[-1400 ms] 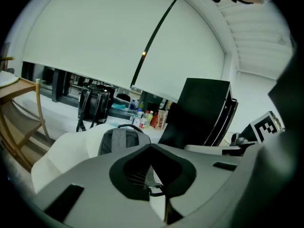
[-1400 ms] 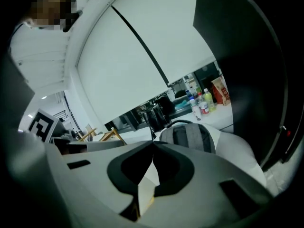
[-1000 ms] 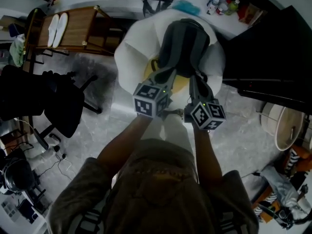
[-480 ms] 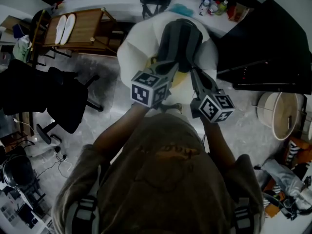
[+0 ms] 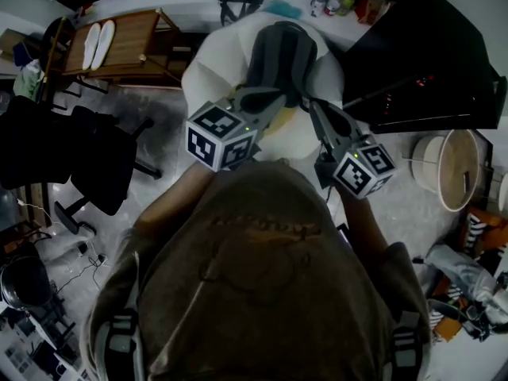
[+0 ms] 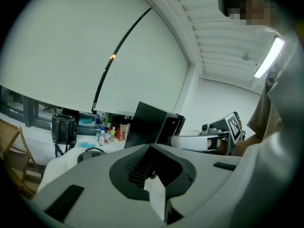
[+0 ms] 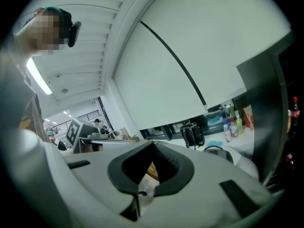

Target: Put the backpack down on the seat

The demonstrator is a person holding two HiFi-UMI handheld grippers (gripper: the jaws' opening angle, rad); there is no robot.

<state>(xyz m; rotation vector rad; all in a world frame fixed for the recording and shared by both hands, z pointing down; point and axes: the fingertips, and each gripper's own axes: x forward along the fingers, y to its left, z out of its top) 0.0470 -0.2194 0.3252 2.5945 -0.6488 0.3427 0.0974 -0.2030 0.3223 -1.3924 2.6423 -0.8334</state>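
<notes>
Left gripper and right gripper are both pinched shut on nothing; the backpack lies on the white seat ahead of me.

Both gripper views show my jaws meeting at the tips, with only pale seat showing through the gap behind them, so I judge that nothing is held. The backpack sits ahead of and below my tips, its long axis running straight away from me and its near end between the two grippers. In the head view the left tip overlaps its near left corner and the right stands just beside its near right corner, so neither hand is clearly nearer. I cannot tell if either touches it. The seat holds the backpack alone. The placing looks done to me, and the coming move only needs both tips drawn straight back along that axis.
</notes>
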